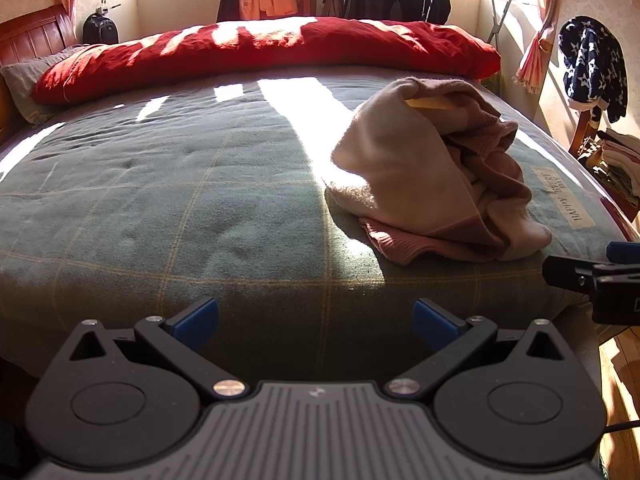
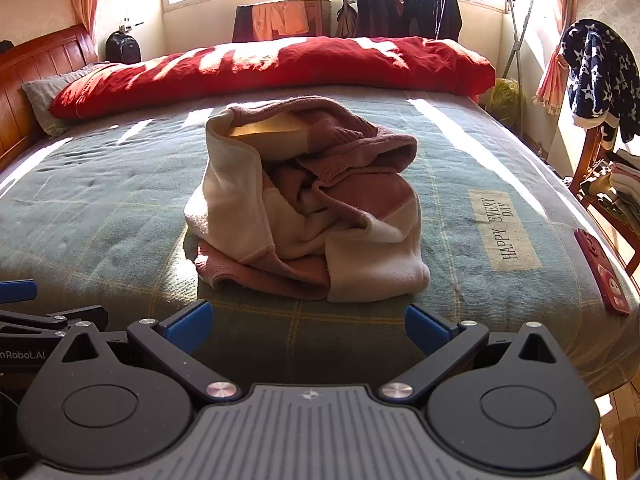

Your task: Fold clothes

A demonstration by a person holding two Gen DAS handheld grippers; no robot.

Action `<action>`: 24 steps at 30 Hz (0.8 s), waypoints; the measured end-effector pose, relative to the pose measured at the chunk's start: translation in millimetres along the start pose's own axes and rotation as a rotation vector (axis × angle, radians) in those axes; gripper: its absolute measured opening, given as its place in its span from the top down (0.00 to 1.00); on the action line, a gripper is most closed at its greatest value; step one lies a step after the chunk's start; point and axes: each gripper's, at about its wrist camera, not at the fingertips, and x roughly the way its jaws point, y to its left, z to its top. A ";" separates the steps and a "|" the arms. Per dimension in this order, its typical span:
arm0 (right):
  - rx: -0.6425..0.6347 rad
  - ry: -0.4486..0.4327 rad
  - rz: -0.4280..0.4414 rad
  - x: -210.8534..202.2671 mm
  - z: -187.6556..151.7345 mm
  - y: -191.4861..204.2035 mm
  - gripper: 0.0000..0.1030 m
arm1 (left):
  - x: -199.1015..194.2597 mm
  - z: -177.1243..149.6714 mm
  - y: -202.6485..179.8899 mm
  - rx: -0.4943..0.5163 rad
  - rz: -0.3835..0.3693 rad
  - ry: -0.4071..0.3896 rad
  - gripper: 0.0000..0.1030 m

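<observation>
A crumpled pink and cream sweater lies in a heap on the green plaid bed cover, straight ahead in the right wrist view. In the left wrist view the same sweater sits ahead and to the right. My left gripper is open at the near edge of the bed, with nothing between its blue pads. My right gripper is open too, just short of the sweater's near hem, and holds nothing. Each gripper shows at the edge of the other's view.
A red duvet lies bunched along the far side of the bed. A red phone rests near the bed's right edge. A chair with folded clothes and a starred garment stands to the right. A clothes rack stands by the window.
</observation>
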 end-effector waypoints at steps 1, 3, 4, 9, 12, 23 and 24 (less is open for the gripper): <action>0.000 0.000 0.001 -0.4 0.0 0.2 0.00 | 0.0 -0.1 0.0 0.001 0.001 0.000 0.00; 0.000 -0.002 0.004 -1.1 -0.2 0.8 0.00 | 0.3 -0.1 0.1 0.000 0.002 -0.001 0.00; -0.001 -0.002 0.005 -1.4 -0.3 1.3 0.00 | 0.5 0.1 0.4 -0.002 0.004 -0.001 0.00; -0.002 0.002 0.012 -0.1 -1.3 1.1 0.00 | 1.4 0.2 0.9 -0.006 0.010 0.000 0.00; 0.006 0.003 0.014 -0.2 -1.6 -1.4 0.00 | 1.7 0.2 -0.7 -0.002 0.010 0.000 0.00; 0.010 0.004 0.013 0.4 -2.4 -2.5 0.00 | 2.0 -0.6 -1.8 0.000 0.009 0.001 0.00; 0.010 0.005 0.013 0.6 -2.1 -2.5 0.00 | 2.1 -0.4 -1.7 0.000 0.010 0.001 0.00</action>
